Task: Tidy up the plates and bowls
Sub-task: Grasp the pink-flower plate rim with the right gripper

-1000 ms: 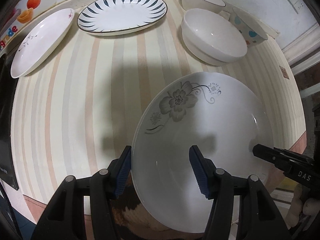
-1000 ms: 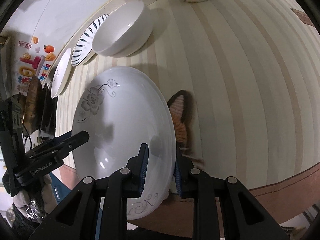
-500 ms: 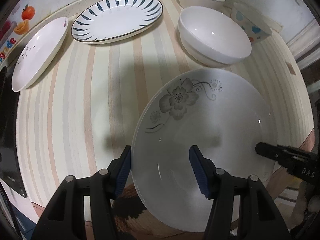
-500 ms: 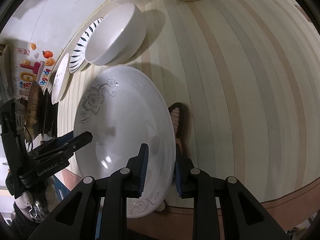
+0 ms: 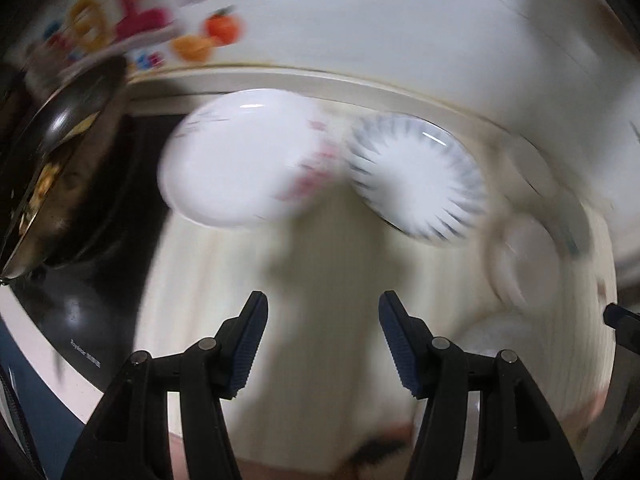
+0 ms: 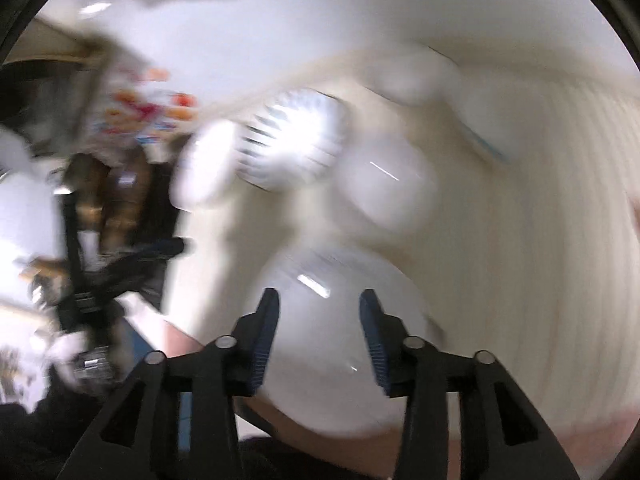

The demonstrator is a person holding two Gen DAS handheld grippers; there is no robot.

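Note:
Both views are blurred by motion. My left gripper is open and empty above the striped table. Ahead of it lie a white plate and a blue-striped plate; a white bowl is at the right. My right gripper is open, its fingers over the large white flower plate, which lies at the table's front edge. The striped plate, the white plate and the white bowl show beyond it. The left gripper shows at the left.
A dark pan on a black cooktop stands at the left of the table. A wall with colourful stickers runs behind. More bowls sit blurred at the back right.
My right gripper has opened and let go of the flower plate, which now lies on the table. My left gripper has swung left, away from that plate, toward the two far plates.

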